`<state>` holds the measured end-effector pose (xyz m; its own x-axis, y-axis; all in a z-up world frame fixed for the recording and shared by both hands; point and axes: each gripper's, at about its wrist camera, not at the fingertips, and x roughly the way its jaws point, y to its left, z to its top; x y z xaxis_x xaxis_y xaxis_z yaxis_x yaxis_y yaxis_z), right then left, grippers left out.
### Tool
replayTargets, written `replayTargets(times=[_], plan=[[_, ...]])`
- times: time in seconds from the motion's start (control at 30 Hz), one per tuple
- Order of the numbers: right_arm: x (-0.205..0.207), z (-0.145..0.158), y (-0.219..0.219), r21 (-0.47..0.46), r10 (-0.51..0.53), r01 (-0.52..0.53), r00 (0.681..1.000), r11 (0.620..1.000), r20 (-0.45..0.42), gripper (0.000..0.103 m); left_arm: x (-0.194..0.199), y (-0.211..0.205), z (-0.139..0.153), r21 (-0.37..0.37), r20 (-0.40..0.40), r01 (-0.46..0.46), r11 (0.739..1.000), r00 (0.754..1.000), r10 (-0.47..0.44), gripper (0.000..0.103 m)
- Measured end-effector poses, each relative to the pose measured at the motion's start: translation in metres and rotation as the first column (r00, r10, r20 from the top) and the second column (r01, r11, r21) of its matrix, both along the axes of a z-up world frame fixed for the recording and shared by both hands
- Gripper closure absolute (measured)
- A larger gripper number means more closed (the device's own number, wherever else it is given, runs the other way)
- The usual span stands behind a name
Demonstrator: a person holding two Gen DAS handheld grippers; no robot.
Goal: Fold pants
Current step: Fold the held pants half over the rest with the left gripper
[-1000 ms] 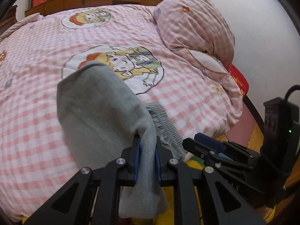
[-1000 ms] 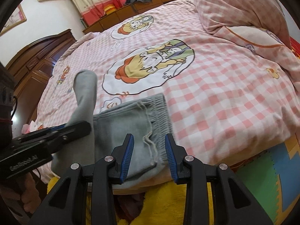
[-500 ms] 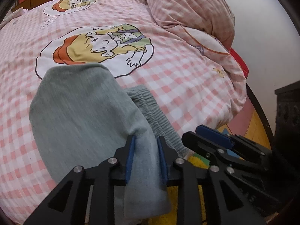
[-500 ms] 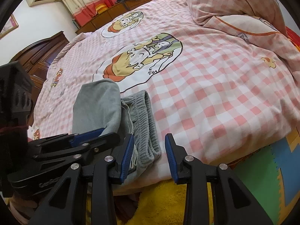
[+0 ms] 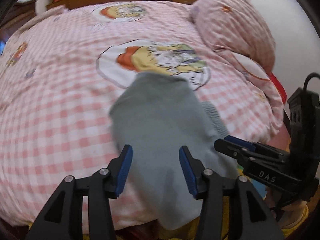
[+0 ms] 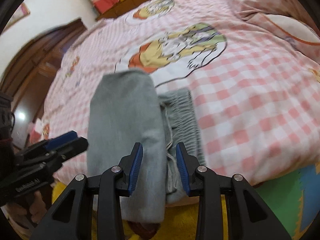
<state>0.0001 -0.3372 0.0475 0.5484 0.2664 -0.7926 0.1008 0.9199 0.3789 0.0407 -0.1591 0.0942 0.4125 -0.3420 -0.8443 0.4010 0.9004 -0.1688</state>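
Grey knit sweatpants (image 5: 160, 120) lie folded near the front edge of the pink-and-white checked bedspread (image 5: 60, 110), their lower end hanging over the edge of the bed. From my left wrist view, the left gripper (image 5: 155, 168) has its blue-padded jaws spread wide apart, one on either side of the folded leg, and I see cloth between them but no pad pressing on it. Both views are blurred, so I cannot tell whether the tips brush the fabric. From my right wrist view, the right gripper (image 6: 159, 166) also has its jaws apart, a narrower gap than on the left, straddling the edge of the folded leg and the pale drawstring (image 6: 170, 140) that trails down beside it. It holds nothing. The ribbed elastic waistband (image 6: 184, 116) lies flat on the bedspread just to the right of the folded leg, partly tucked under it. A round cartoon print (image 6: 176, 46) sits on the bedspread just beyond the pants, and the far fold of the leg overlaps its near rim in the left view. A plump checked pink pillow (image 5: 234, 24) rests at the far right of the bed. The two grippers sit close together at the bed edge, each visible in the other's camera
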Motion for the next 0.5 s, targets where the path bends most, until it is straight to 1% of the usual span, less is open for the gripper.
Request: replayTargets(times=[0.1, 0.23, 0.27, 0.3, 0.37, 0.43, 0.5], plan=[[0.006, -0.006, 0.01, -0.008, 0.03, -0.03, 0.999, 1.0, -0.014, 0.068, 0.001, 0.01, -0.005, -0.015, -0.02, -0.022, 1.0, 1.0, 0.021, 0.052], [0.005, -0.005, 0.016, -0.037, 0.03, -0.029, 1.0, 0.999, 0.005, 0.068, -0.001, 0.014, -0.007, -0.018, -0.02, -0.028, 0.999, 0.999, 0.027, 0.052], [0.005, -0.003, 0.016, -0.04, 0.026, -0.026, 0.999, 0.999, 0.017, 0.074, -0.001, 0.015, -0.007, -0.025, -0.021, -0.027, 0.999, 0.999, 0.026, 0.052], [0.003, -0.001, 0.016, -0.043, 0.023, -0.022, 0.999, 0.999, 0.034, 0.085, -0.002, 0.015, -0.007, -0.029, -0.022, -0.025, 0.999, 0.999, 0.025, 0.052], [0.001, 0.003, 0.013, -0.032, 0.023, -0.022, 0.999, 0.999, 0.048, 0.089, -0.003, 0.013, -0.006, -0.034, -0.02, -0.019, 0.999, 1.0, 0.018, 0.052], [-0.005, 0.012, 0.008, -0.01, 0.01, -0.009, 0.997, 1.0, 0.082, 0.09, -0.004, 0.01, -0.005, -0.038, -0.015, -0.011, 0.999, 1.0, 0.01, 0.052], [-0.01, 0.021, 0.006, -0.031, -0.009, 0.012, 0.994, 0.999, 0.113, 0.091, -0.005, 0.008, -0.003, -0.046, -0.006, 0.0, 0.999, 1.0, 0.0, 0.052]])
